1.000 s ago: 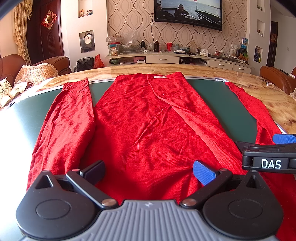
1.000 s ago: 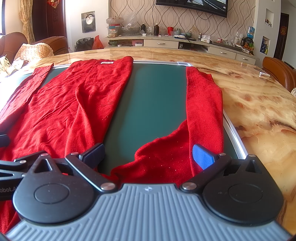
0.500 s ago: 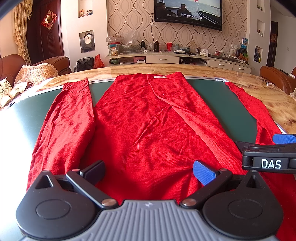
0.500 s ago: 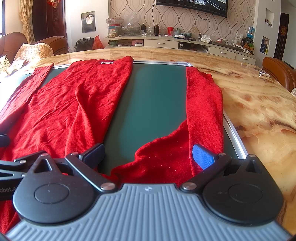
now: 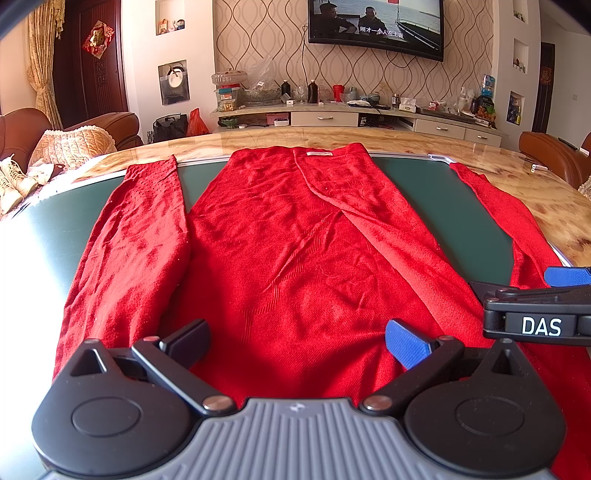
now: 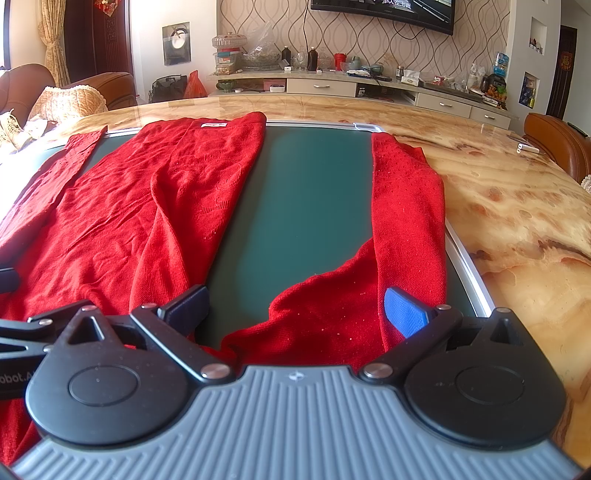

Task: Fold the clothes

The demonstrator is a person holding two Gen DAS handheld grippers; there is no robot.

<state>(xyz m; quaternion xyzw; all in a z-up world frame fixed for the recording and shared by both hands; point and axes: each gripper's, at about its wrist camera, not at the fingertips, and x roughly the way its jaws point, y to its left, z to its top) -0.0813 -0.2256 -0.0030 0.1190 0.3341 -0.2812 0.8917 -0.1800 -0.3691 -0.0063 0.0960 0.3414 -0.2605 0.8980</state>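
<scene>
A red knit sweater (image 5: 295, 251) lies flat on a dark green mat (image 5: 469, 221), its white label at the far edge. One sleeve (image 5: 136, 240) stretches along the left, the other sleeve (image 6: 406, 206) along the right, bending inward near me. My left gripper (image 5: 299, 341) hovers open over the sweater's near hem, nothing between its fingers. My right gripper (image 6: 295, 306) stands open above the near end of the right sleeve and the bare mat (image 6: 306, 206). The right gripper's body also shows at the right edge of the left wrist view, beside the left one.
The mat lies on a glossy marbled table (image 6: 517, 206) with a metal rim. Brown armchairs (image 5: 550, 155) stand on both sides. A cluttered sideboard (image 5: 332, 110) and a wall television (image 5: 376, 26) stand behind. A small white object (image 6: 528, 148) lies at the table's far right.
</scene>
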